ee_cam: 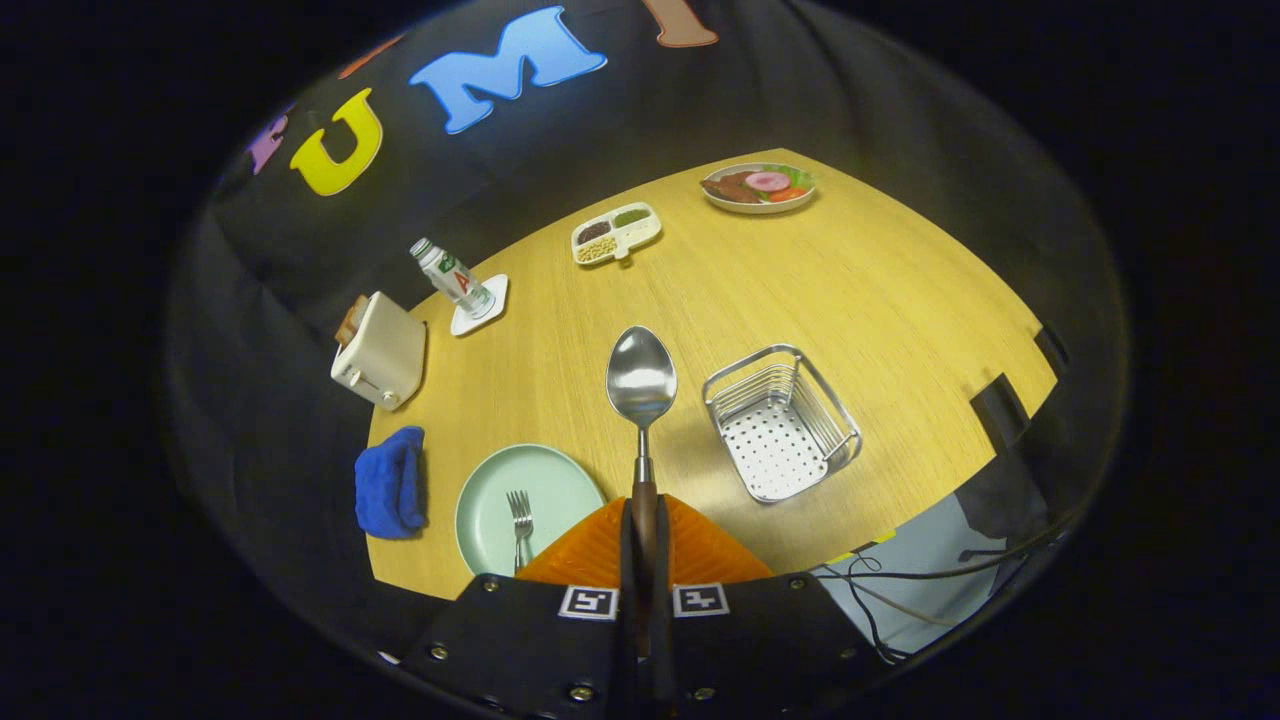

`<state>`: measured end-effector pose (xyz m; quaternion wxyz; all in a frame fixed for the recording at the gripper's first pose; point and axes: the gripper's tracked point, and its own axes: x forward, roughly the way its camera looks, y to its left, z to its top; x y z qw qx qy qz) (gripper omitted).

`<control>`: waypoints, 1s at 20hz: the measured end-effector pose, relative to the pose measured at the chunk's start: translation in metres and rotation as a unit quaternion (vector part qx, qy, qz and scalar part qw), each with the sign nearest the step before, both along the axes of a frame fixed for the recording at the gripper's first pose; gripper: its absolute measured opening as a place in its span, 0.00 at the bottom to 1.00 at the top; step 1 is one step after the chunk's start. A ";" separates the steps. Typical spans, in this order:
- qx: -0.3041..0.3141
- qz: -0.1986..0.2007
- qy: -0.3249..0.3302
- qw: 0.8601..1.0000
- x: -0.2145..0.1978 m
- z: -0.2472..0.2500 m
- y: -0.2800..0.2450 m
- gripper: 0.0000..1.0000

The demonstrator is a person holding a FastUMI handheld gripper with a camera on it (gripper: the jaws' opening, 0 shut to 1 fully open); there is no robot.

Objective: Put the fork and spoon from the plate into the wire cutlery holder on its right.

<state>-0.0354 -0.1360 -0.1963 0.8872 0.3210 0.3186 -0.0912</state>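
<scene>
The gripper (645,530) has its jaws closed on the handle of the spoon (641,385), whose bowl stands out ahead of them above the worktop (800,290). The plate (560,490) lies just left of the jaws with the fork (520,520) on it. The wire cutlery holder (780,420) sits right of the spoon, apart from the plate. A folded cloth (390,482) lies left of the plate; beyond it stands a toaster (380,350). A bottle (452,277) stands on a coaster (480,305) farther back. A divided tray (616,232) and a food plate (758,187) lie at the far side.
</scene>
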 end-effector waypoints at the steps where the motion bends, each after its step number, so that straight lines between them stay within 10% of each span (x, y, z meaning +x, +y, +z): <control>1: 0.002 -0.011 0.005 1.000 -0.005 -0.003 -0.007 0.06; 20: 0.028 -0.078 0.073 0.994 -0.036 -0.037 -0.034 0.08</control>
